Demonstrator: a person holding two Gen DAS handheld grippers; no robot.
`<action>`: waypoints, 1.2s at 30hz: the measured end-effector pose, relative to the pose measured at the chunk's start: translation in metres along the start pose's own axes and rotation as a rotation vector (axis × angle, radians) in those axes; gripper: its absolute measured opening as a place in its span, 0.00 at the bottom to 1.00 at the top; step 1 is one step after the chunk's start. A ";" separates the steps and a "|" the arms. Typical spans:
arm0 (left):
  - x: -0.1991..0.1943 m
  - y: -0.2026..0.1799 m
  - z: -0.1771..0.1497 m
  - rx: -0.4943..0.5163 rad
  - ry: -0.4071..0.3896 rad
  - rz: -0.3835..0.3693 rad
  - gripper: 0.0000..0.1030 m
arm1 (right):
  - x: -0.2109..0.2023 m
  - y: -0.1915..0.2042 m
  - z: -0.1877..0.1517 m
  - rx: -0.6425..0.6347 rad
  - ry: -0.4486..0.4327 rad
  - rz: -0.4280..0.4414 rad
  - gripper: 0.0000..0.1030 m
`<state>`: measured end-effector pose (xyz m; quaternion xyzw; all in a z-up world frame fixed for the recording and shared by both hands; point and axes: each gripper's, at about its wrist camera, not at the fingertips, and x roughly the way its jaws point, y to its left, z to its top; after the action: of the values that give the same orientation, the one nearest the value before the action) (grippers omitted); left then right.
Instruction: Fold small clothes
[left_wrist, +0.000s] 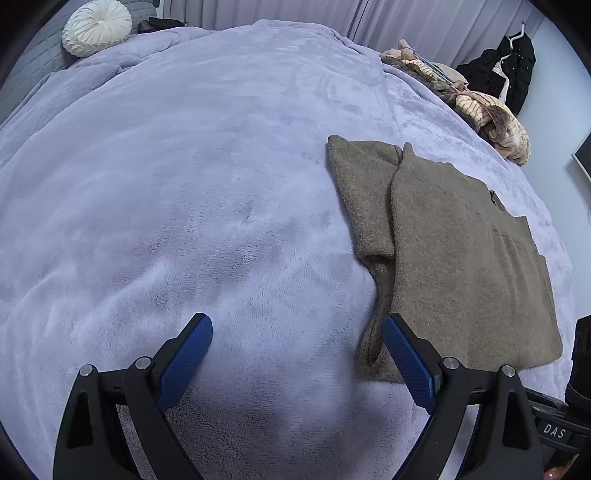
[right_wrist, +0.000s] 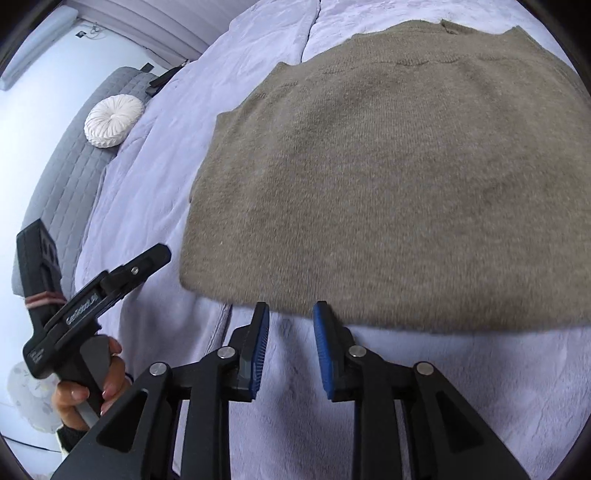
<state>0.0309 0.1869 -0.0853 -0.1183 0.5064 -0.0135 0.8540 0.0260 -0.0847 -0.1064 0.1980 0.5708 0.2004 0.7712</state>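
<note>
Two claws hang over a bed covered by a lilac fleece blanket (left_wrist: 192, 177). On that blanket lies a taupe knit sweater (right_wrist: 388, 177), flat, with one side and its sleeve folded over onto the body. The left claw (left_wrist: 297, 354) stands wide open above bare blanket, its right blue pad just beside the sweater's near corner, nothing between the pads. The right claw (right_wrist: 290, 345) is narrowly parted just off the sweater's near hem; no cloth sits between its pads, and the hem looks smeared by motion. In the right wrist view a hand (right_wrist: 86, 384) grips the left tool's handle. A round white pleated cushion (left_wrist: 96, 26) rests near the grey quilted headboard (right_wrist: 74, 155). Striped clothes (left_wrist: 491, 118) are piled at the bed's far edge.
</note>
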 end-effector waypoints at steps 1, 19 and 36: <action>0.000 -0.001 0.000 0.003 0.002 0.001 0.91 | 0.000 0.000 -0.002 0.004 0.003 0.012 0.31; 0.004 -0.018 -0.002 0.054 0.038 0.028 0.94 | -0.018 -0.020 -0.035 0.067 -0.024 0.101 0.54; 0.006 -0.028 -0.001 0.077 0.038 0.037 1.00 | -0.025 -0.024 -0.030 0.126 -0.055 0.138 0.70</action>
<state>0.0360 0.1587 -0.0851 -0.0759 0.5235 -0.0194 0.8484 -0.0075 -0.1160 -0.1069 0.2905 0.5459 0.2111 0.7570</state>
